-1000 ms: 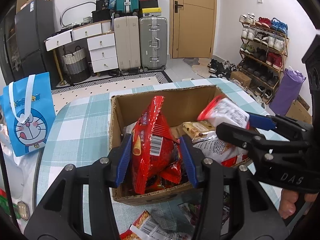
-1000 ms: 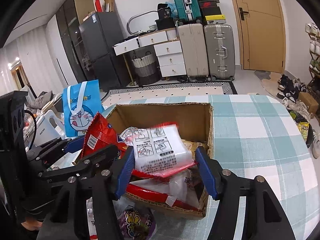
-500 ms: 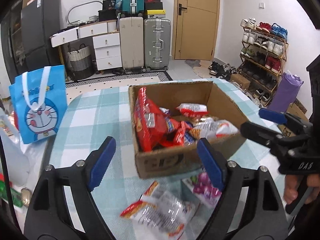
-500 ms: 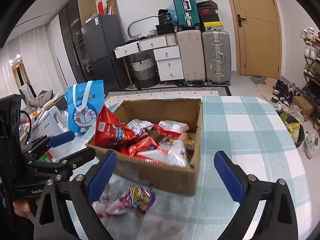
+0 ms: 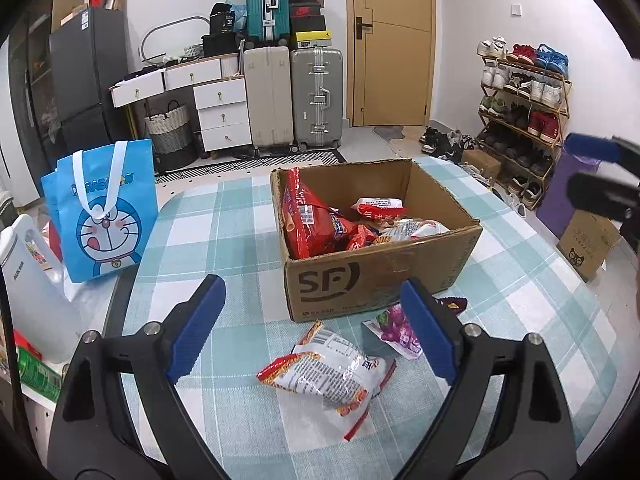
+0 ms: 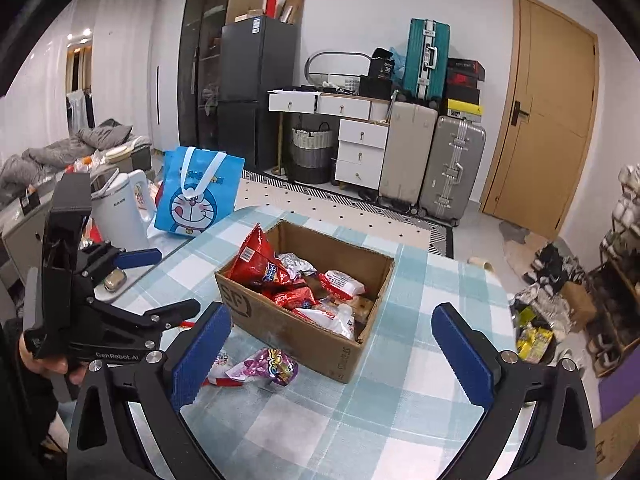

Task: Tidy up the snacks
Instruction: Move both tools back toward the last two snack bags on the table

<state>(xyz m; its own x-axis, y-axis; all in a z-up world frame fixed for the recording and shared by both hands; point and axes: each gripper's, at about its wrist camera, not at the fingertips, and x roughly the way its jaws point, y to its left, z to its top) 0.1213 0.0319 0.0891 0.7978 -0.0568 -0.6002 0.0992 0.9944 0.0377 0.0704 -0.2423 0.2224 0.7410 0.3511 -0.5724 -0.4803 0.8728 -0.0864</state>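
Item one: my left gripper, jaws standing wide after just opening further, nothing between the pads. Below and between my left fingers a red-and-white snack packet is lying on the checked tablecloth; a purple snack packet is lying just inside my right-hand finger, partly hidden by it.

Item two: the cardboard box, sitting beyond my left fingertips, holding a tall red snack bag and smaller packets.

Item three: my right gripper, jaws likewise spread wide, having barely widened lately, gripping nothing. The box is showing between and beyond these fingers, the purple packet just beside the left-hand pad.

Only the left view is showing the shoe rack clearly and the red-and-white packet whole. Only the right view is showing my hand gripping the left tool, the white kettle and grey bedding. Both are showing the blue cartoon bag.
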